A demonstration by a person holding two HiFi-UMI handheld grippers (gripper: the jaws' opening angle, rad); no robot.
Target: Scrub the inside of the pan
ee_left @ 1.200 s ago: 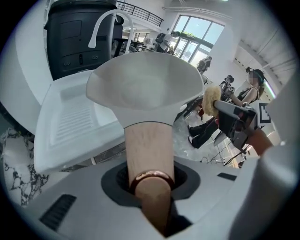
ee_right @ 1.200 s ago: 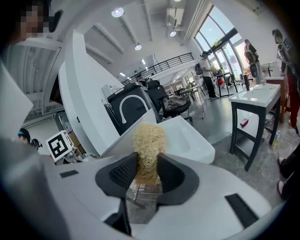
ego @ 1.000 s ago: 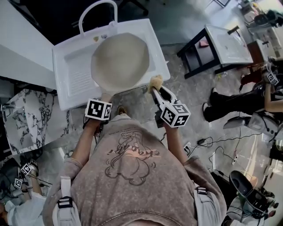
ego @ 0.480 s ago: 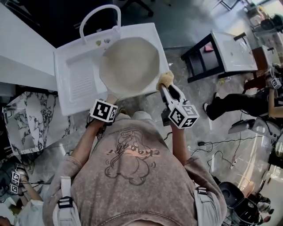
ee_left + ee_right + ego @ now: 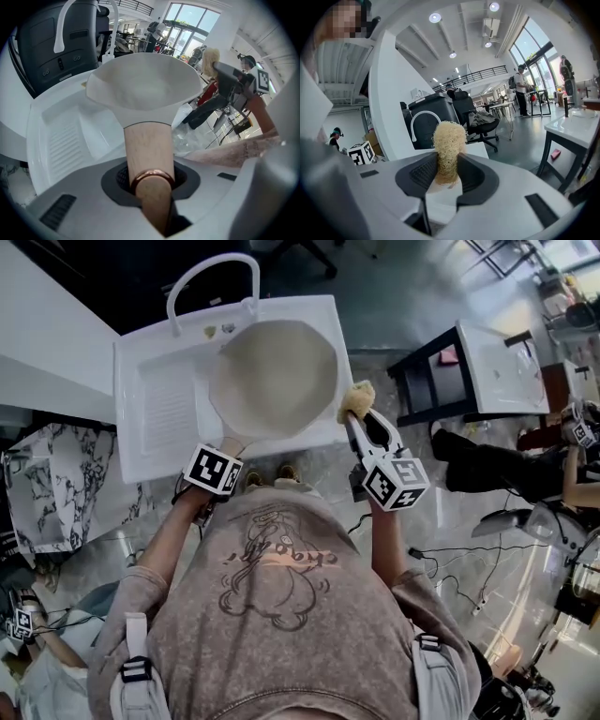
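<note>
A cream-white pan [image 5: 274,377] with a faceted rim is held over the white sink [image 5: 155,399]. Its tan wooden handle [image 5: 147,159], ringed with copper near the end, runs back between the jaws of my left gripper [image 5: 228,454], which is shut on it; the pan bowl [image 5: 143,89] fills the left gripper view. My right gripper [image 5: 361,418] is shut on a straw-yellow fibre scrubber [image 5: 356,397], just off the pan's right rim and past the sink's right edge. In the right gripper view the scrubber [image 5: 448,150] stands up between the dark pads.
A white arched faucet [image 5: 211,273] rises at the back of the sink, beside a ribbed drainboard [image 5: 173,409]. Right of the sink stands a second white basin on a black stand [image 5: 497,367]. A marble counter [image 5: 52,493] lies to the left. People stand around the floor.
The right gripper with the scrubber has moved up and to the right, from the pan's near rim to its right side. The pan has shifted slightly right over the sink.
</note>
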